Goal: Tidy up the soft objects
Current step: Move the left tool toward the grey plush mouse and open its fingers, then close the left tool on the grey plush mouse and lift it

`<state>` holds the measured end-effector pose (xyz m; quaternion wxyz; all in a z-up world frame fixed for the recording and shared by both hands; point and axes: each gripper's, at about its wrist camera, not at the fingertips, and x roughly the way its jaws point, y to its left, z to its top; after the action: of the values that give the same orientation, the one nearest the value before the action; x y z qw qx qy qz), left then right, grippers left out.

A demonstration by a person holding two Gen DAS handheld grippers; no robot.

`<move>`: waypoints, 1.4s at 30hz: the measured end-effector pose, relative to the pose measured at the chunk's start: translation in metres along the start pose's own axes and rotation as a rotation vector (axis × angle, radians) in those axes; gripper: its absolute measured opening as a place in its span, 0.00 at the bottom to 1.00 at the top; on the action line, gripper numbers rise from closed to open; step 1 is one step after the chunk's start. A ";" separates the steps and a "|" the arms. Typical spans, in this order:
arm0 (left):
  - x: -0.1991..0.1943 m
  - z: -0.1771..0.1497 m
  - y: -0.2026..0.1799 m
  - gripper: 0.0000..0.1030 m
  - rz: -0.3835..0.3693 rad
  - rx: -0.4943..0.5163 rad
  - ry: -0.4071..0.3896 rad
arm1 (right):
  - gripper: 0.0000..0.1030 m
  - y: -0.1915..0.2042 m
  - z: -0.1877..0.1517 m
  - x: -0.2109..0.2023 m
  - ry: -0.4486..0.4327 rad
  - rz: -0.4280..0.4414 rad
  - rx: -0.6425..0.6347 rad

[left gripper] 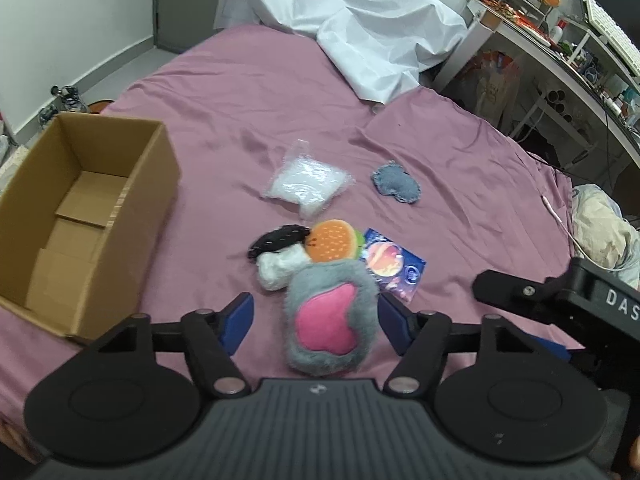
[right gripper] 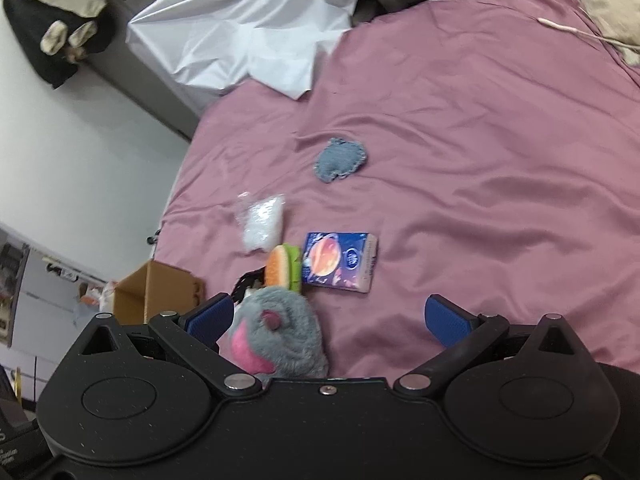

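A grey furry plush with a pink patch (left gripper: 330,322) lies on the pink bedsheet between the open fingers of my left gripper (left gripper: 316,318); neither pad presses it. Beyond it lie a burger plush (left gripper: 334,241), a white fluffy toy (left gripper: 280,266), a black dotted pouch (left gripper: 276,238), a blue tissue pack (left gripper: 394,266), a clear bag of white filling (left gripper: 308,182) and a denim heart cushion (left gripper: 396,184). My right gripper (right gripper: 328,318) is open and empty, with the grey plush (right gripper: 280,336) by its left finger. The right gripper's body (left gripper: 560,300) shows at right.
An open, empty cardboard box (left gripper: 80,216) stands on the bed at left; it also shows in the right wrist view (right gripper: 156,288). A white crumpled sheet (left gripper: 352,20) lies at the far end. A cluttered desk (left gripper: 560,40) stands right of the bed. A cream pillow (left gripper: 604,232) lies at right.
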<state>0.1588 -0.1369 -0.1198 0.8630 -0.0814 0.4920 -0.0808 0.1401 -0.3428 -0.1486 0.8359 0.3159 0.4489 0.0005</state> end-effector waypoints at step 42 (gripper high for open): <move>0.035 0.003 0.048 0.42 -0.031 -0.143 0.082 | 0.48 0.023 -0.009 0.094 0.273 0.099 0.072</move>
<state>0.1820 -0.0980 -0.1585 0.8329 -0.1471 0.5299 -0.0619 0.1965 -0.2928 -0.2106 0.7541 0.3642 0.5422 0.0686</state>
